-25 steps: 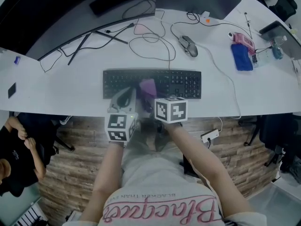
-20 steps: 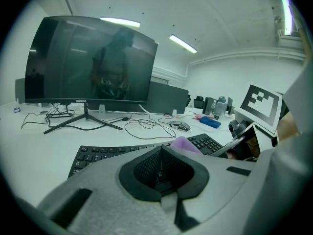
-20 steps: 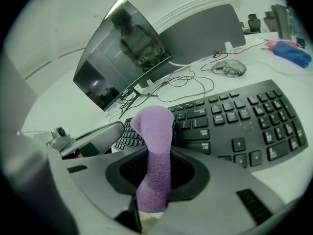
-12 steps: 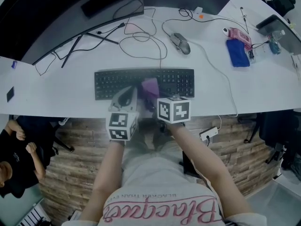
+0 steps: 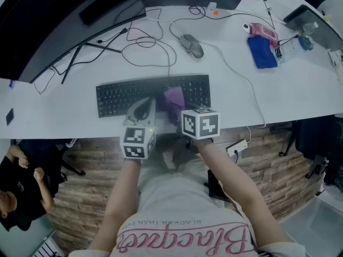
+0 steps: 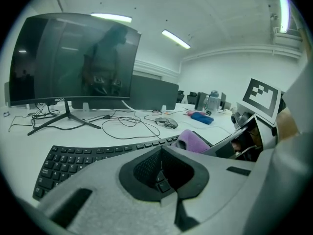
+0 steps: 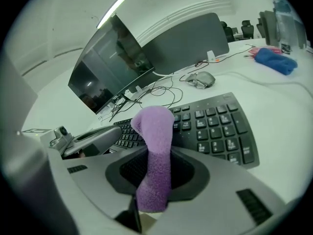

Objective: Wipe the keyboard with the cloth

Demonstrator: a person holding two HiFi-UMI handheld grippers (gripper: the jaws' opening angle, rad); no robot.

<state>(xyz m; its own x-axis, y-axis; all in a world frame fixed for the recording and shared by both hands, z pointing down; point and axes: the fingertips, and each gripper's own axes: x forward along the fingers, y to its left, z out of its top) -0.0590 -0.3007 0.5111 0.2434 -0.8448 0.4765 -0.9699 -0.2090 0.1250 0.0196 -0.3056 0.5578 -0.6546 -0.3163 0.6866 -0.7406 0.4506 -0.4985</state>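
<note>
1. Nearest me, over the near edge of the tabletop (image 5: 300, 90), my right gripper (image 5: 174, 108) has its jaws pinched on the purple cloth (image 5: 172, 97). The cloth stands up between the jaws and folds forward onto the keys.
2. Just beside it on the left, my left gripper (image 5: 143, 107) has its jaws pressed together with nothing between them. Its tip is over the front rows of the keyboard (image 5: 123, 96).
3. Since a second ago both tools have travelled right along the keyboard. The cloth was then about mid-board and now sits right of the middle, close to the number pad. My left gripper has come from the left part to near the middle.
4. The keyboard lies parallel to the near edge with only a narrow bare strip in front of it.
5. Left of the keyboard, the surface along the near edge is bare toward the left edge.
6. Right of the keyboard there is wide open surface toward the right edge, crossed only by a white cable (image 5: 244, 84).
7. Behind the keyboard, dark cables (image 5: 147, 50) loop across the middle, and the mouse (image 5: 192, 45) lies beyond them.
8. Toward the far right corner lies a blue cloth (image 5: 262, 52).
9. A large monitor (image 5: 53, 15) fills the far left corner.
</note>
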